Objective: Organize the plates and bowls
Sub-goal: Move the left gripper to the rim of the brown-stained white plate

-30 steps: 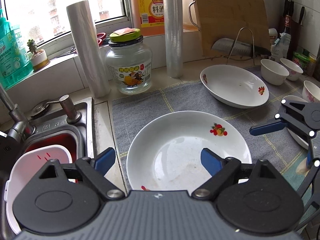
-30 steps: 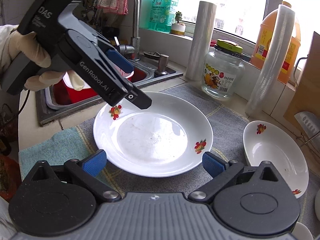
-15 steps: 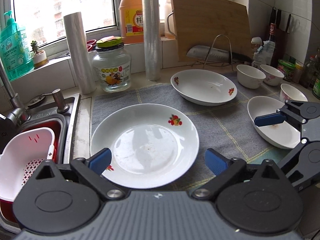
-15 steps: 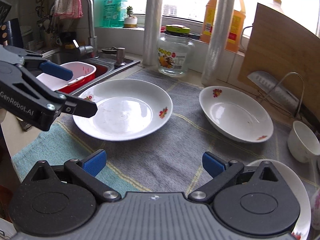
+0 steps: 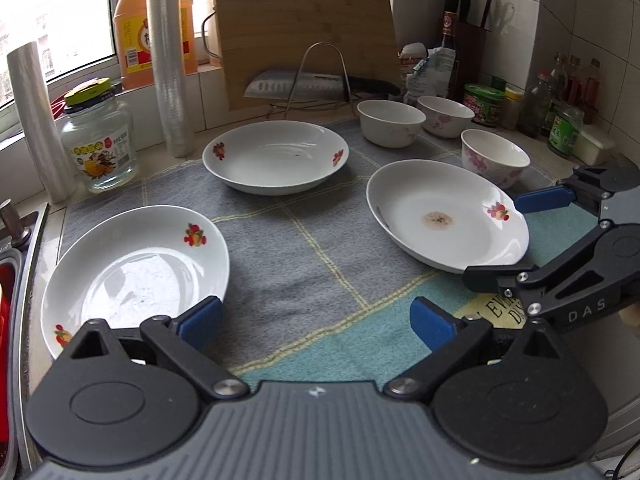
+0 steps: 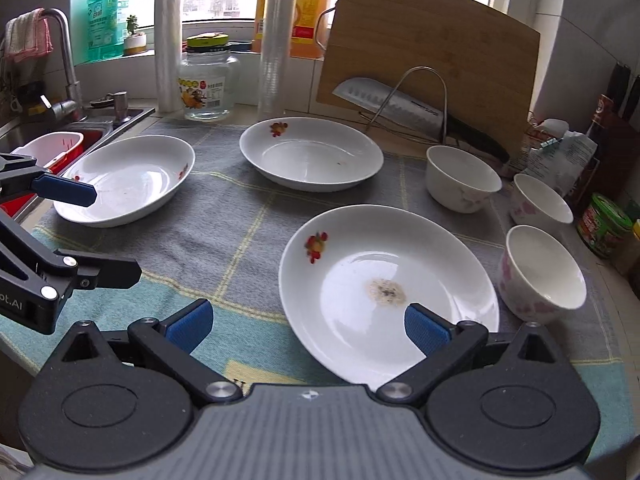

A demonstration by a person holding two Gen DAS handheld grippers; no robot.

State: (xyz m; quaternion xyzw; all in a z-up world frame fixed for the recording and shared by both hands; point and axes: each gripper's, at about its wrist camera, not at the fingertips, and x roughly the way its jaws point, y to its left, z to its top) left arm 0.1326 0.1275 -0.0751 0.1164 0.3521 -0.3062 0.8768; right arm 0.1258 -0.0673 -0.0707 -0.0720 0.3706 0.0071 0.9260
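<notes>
Three white plates with fruit prints lie on a grey-and-teal cloth: a left plate (image 5: 136, 268) (image 6: 124, 180), a far plate (image 5: 276, 156) (image 6: 312, 152) and a right plate with a brown stain (image 5: 444, 212) (image 6: 384, 288). Three small white bowls stand at the right: (image 5: 390, 122), (image 5: 446, 114), (image 5: 494, 156); they also show in the right wrist view (image 6: 460, 178), (image 6: 540, 204), (image 6: 542, 272). My left gripper (image 5: 316, 320) is open and empty over the cloth beside the left plate. My right gripper (image 6: 306, 326) is open and empty at the stained plate's near rim.
A sink with a red-and-white basket (image 6: 56, 148) lies at the left. A glass jar (image 5: 98, 144), two film rolls (image 5: 168, 60), an oil jug, a cutting board (image 5: 304, 28) with a cleaver on a wire rack, and bottles and jars (image 5: 564, 116) line the back and right.
Both grippers have pulled back and swung right, away from the left plate. More of the cloth, the stained plate and the bowls have come into view. Both stay open.
</notes>
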